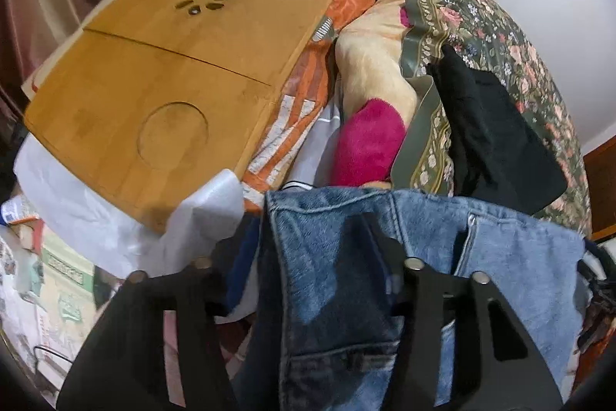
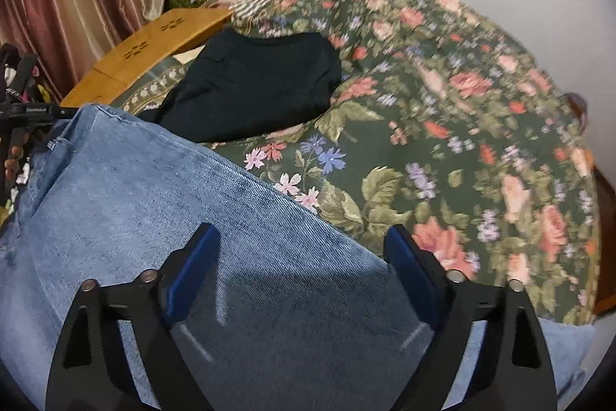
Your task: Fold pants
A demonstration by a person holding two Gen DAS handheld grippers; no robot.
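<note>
While both tools straddle the blue jeans on the floral bedspread, left tool and right tool stand released.

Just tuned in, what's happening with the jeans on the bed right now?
A person with a gripper in each hand is working on the blue jeans lying on the floral bedspread. The left gripper has denim near the waistband between its fingers; whether the pads press on it I cannot tell. The right gripper stands open over a flat stretch of denim, gripping nothing. A folded black garment lies beyond, beside a wooden lap tray.
</note>
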